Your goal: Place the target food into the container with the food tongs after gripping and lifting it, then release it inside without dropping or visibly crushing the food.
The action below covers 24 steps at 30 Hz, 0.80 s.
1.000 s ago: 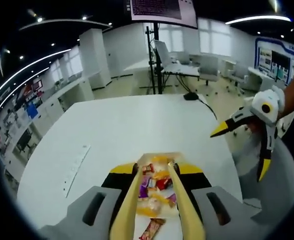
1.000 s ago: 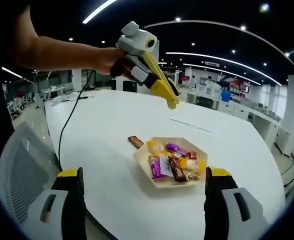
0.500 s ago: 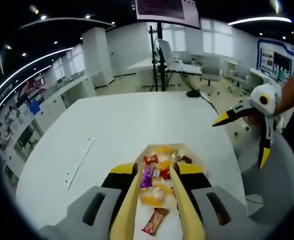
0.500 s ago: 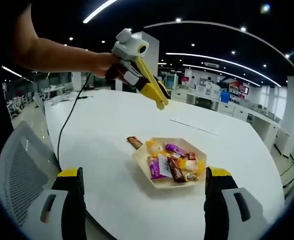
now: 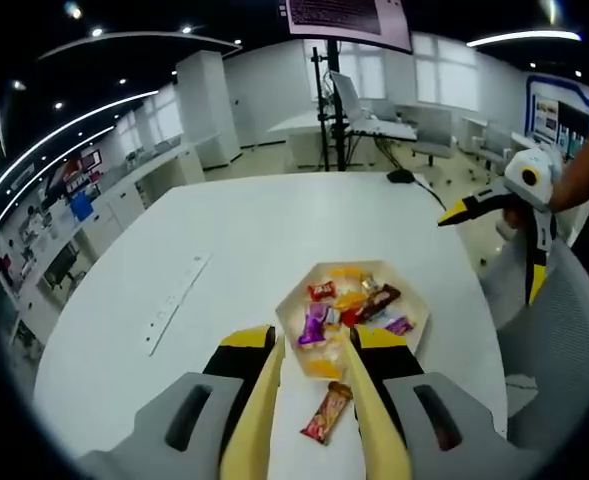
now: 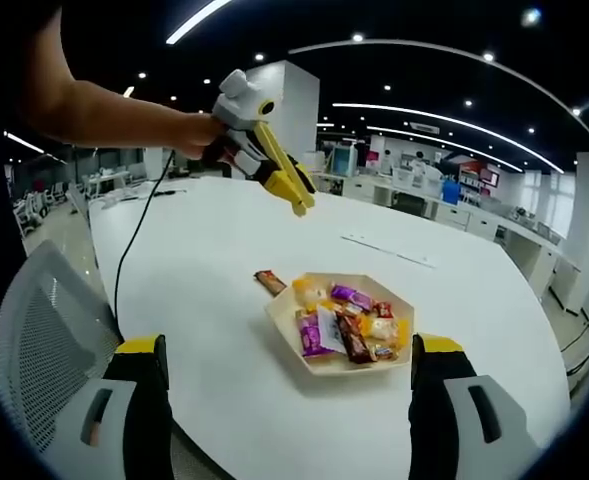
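Note:
A beige hexagonal tray (image 5: pixel 415 312) (image 6: pixel 286 330) on the white table holds several wrapped snacks. One brown-red snack bar (image 5: pixel 326 412) (image 6: pixel 269 282) lies on the table just outside the tray. My left gripper (image 5: pixel 314 338) (image 6: pixel 279 175) is shut on the yellow food tongs (image 5: pixel 259 410) (image 6: pixel 298 198). The tong arms stand apart with nothing between them, their tips just short of the tray's near edge and either side of the loose bar. My right gripper (image 6: pixel 289 345) (image 5: pixel 491 255) hangs off the table's side, jaws spread wide and holding nothing.
A white strip (image 5: pixel 174 300) (image 6: pixel 384 250) lies on the table beyond the tray. A black cable (image 6: pixel 139 240) runs across the tabletop. A grey mesh chair (image 6: pixel 34 330) (image 5: pixel 554 340) stands at the table's edge. A person's arm (image 6: pixel 104 105) carries the left gripper.
The left gripper has drawn back and risen off the tray, so the tong tips now stop short of the food. The right gripper has stayed put.

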{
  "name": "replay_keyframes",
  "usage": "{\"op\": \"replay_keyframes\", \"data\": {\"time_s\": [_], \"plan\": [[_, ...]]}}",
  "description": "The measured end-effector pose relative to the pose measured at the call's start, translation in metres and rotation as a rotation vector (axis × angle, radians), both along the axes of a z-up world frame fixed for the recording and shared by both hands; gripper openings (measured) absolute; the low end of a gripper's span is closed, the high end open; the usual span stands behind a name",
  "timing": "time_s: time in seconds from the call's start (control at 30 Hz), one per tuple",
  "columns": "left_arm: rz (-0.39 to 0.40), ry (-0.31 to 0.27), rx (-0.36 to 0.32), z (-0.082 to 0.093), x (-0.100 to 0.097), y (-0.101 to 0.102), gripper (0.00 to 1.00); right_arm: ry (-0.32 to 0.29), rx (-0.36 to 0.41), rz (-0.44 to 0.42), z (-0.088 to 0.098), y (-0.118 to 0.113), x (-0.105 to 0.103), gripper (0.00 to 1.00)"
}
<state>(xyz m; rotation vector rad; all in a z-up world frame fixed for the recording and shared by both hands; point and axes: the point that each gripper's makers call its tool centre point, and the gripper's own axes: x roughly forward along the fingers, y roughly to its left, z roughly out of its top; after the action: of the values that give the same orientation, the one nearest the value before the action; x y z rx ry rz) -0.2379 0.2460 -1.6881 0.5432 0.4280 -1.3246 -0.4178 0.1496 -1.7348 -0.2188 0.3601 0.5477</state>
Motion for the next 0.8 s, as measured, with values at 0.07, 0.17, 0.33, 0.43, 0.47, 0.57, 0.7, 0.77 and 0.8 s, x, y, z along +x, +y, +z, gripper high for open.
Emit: {"op": "replay_keyframes", "data": {"time_s": [0.07, 0.17, 0.33, 0.43, 0.47, 0.57, 0.7, 0.77, 0.8], "plan": [[0.001, 0.002, 0.002, -0.003, 0.002, 0.007, 0.26, 0.001, -0.003, 0.002, -0.001, 0.0, 0.0, 1.0], [0.012, 0.005, 0.011, -0.006, 0.005, 0.02, 0.26, 0.005, -0.005, 0.006, -0.002, 0.001, 0.0, 1.0], [0.01, 0.012, 0.0, -0.006, 0.008, 0.035, 0.26, 0.012, -0.009, 0.013, -0.003, 0.002, -0.001, 1.0], [0.001, 0.02, -0.006, -0.007, 0.009, 0.041, 0.26, 0.016, -0.009, 0.017, -0.004, 0.003, -0.001, 0.99], [-0.001, 0.02, -0.005, -0.007, 0.011, 0.043, 0.26, 0.018, -0.011, 0.017, -0.004, 0.003, -0.002, 0.99], [-0.016, 0.028, -0.003, -0.01, 0.011, 0.046, 0.26, 0.018, -0.008, 0.016, -0.005, 0.002, -0.001, 0.99], [-0.014, 0.033, -0.007, -0.012, 0.012, 0.047, 0.26, 0.021, -0.009, 0.016, -0.005, 0.002, -0.001, 0.99], [-0.02, 0.032, -0.006, -0.014, 0.013, 0.047, 0.26, 0.022, -0.012, 0.015, -0.005, 0.002, -0.001, 0.99], [-0.024, 0.033, -0.004, -0.016, 0.013, 0.047, 0.26, 0.021, -0.015, 0.014, -0.005, 0.002, -0.001, 1.0]]}}
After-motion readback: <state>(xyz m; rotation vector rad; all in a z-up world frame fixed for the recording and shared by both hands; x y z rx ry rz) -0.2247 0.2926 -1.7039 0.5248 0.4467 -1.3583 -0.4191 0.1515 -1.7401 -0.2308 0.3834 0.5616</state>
